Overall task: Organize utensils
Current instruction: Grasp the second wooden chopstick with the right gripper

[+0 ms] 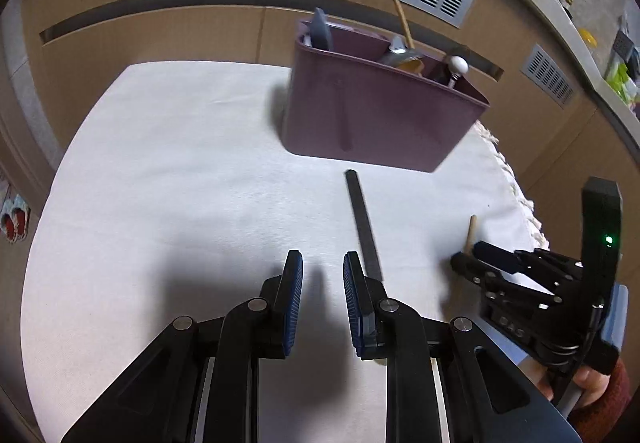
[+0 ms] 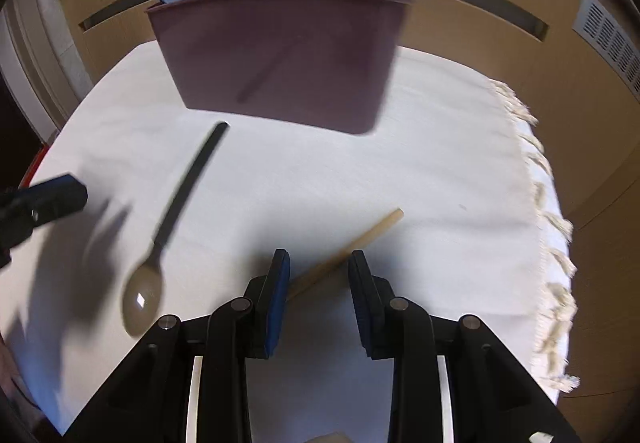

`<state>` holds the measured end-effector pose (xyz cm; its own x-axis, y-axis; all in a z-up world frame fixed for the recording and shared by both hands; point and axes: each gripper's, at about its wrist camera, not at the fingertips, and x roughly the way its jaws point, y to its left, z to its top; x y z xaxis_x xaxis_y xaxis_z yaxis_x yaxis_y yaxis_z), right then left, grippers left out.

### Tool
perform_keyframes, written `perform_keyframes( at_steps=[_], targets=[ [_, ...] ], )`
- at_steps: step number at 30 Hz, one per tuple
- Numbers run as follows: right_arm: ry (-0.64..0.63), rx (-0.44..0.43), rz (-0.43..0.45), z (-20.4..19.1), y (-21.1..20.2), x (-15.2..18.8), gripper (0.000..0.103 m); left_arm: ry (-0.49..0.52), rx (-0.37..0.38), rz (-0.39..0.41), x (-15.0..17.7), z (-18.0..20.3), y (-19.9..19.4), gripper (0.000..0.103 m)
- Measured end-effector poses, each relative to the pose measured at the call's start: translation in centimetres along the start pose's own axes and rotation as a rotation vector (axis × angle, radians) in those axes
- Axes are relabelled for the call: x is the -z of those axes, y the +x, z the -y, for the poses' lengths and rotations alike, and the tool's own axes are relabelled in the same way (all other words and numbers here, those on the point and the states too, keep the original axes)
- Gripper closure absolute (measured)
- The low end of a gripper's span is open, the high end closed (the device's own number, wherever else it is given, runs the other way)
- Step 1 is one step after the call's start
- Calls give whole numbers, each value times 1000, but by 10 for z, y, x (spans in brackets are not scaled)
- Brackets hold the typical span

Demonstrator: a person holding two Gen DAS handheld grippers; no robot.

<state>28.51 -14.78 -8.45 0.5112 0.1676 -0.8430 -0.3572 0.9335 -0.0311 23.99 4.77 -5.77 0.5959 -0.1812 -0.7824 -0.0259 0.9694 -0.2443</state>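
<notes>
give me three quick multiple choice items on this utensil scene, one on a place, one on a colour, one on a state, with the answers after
1. Where does the black-handled spoon lie?
A. inside the caddy
B. on the white cloth in front of the caddy
C. on the floor

2. What colour is the utensil caddy?
A. purple
B. green
C. white

3. How does the right gripper stand?
A. shut on the spoon
B. shut and empty
C. open, fingers either side of the wooden handle

Answers: 1 B, the spoon lies flat on the cloth short of the caddy. 2 A, its wall is dull purple in both views. 3 C, a clear gap shows between the pads with the wooden handle running through it.
</notes>
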Motion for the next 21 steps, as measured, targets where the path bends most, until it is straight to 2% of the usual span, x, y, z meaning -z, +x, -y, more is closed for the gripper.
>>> perform_keyframes(
  at_steps=[7, 11, 13, 15, 16, 19, 21],
  targets=[
    [28, -13, -6, 36, -7, 20, 72, 58, -12, -4, 0, 19, 4, 81],
    [49, -4, 12, 31, -7, 18, 66, 74, -13, 4, -1, 22, 1, 81],
    [83, -36, -2, 33, -6, 16, 53, 75, -10, 8, -1, 21, -1, 81],
    [79, -97, -22, 29, -3, 14, 24, 73, -10, 11, -1, 20, -2, 81],
    [61, -108, -37, 23, -1, 12, 20, 70, -10, 11, -1, 18, -2, 81],
    [-1, -25, -33, 4, 1, 12, 20, 57, -10, 12, -1, 13, -3, 81],
    [40, -12, -2, 2, 1, 14, 21, 49, -12, 13, -1, 10, -4, 81]
  ],
)
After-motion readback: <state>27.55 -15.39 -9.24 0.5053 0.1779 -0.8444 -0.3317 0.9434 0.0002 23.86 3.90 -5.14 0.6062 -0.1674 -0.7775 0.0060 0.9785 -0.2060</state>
